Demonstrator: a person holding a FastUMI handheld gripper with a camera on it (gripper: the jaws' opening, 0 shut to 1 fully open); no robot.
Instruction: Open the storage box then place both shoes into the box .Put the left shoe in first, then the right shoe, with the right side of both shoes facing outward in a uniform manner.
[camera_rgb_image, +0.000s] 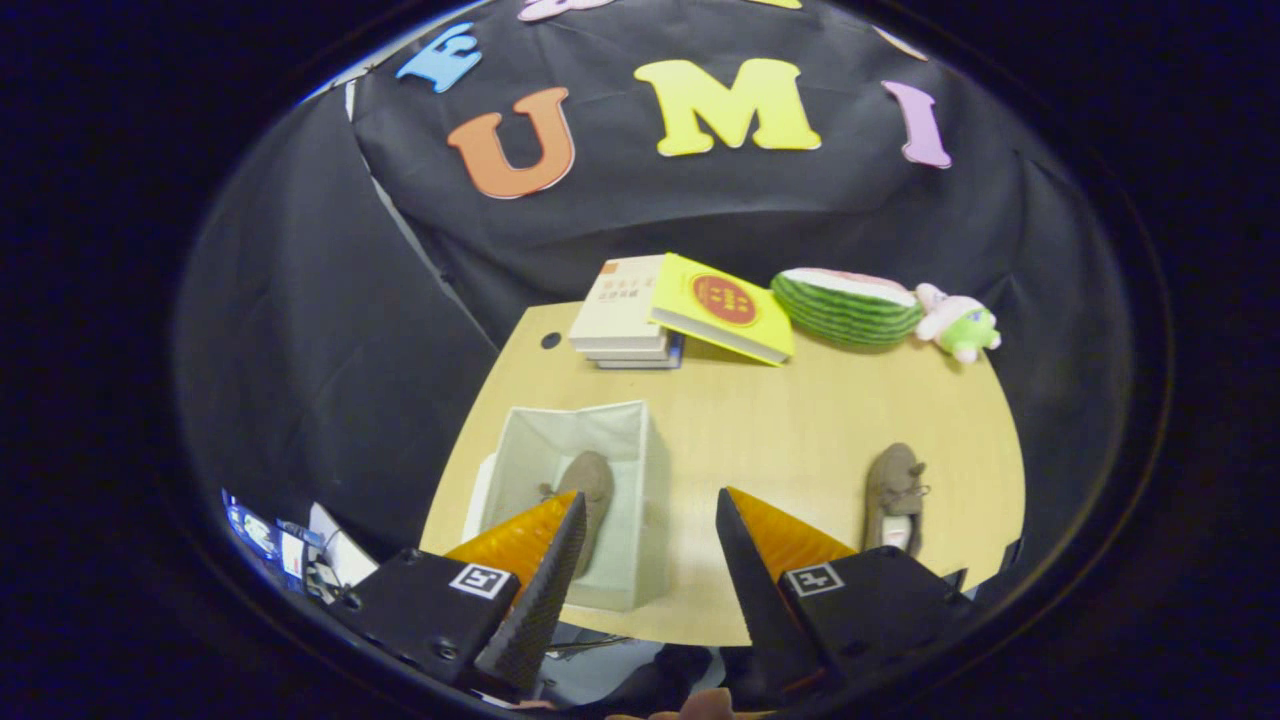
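An open pale fabric storage box (640, 470) stands on the wooden table (790, 430), near its front left. One brown shoe (592, 490) lies inside the box, partly hidden by the left finger. A second brown shoe (893, 497) lies on the table to the right of the right finger, toe pointing away. My gripper (650, 505) hovers high above the table's front edge, open, with nothing between its fingers; the box's right wall shows in the gap.
At the back of the table lie a stack of books (625, 320) with a yellow book (722, 305) leaning on it, a watermelon-slice plush (848, 305) and a small pink and green plush toy (960, 325). Some packets (285, 540) lie off the table's left.
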